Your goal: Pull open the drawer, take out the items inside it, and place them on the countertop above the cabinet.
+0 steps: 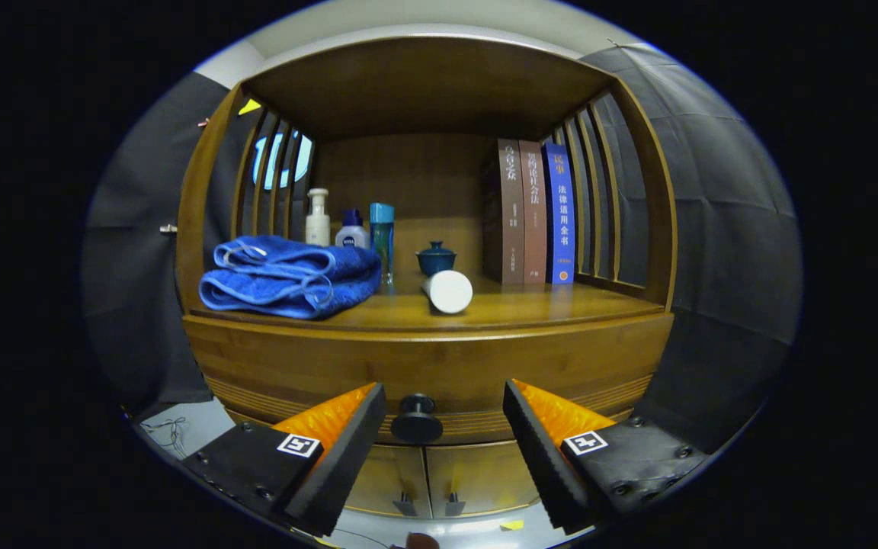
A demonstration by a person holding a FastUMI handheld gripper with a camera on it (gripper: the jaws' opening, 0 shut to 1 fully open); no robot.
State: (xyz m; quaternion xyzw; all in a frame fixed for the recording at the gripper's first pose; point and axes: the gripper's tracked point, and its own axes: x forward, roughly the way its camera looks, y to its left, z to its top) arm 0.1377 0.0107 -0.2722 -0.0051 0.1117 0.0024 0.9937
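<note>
Shut wooden drawer point(431, 366), black round knob point(416, 418) centred low, countertop point(515, 309) above

Beyond the hand-held gripper, towel point(290, 276), bottles point(349, 227), teapot point(436, 258) and books point(535, 213) are sitting on the shelf.

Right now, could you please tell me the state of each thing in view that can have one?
drawer: closed
knob: between the fingers, untouched
gripper: open
cabinet doors: closed
towel: folded
white tube: lying on its side
lidded cup: covered
books: upright
</note>
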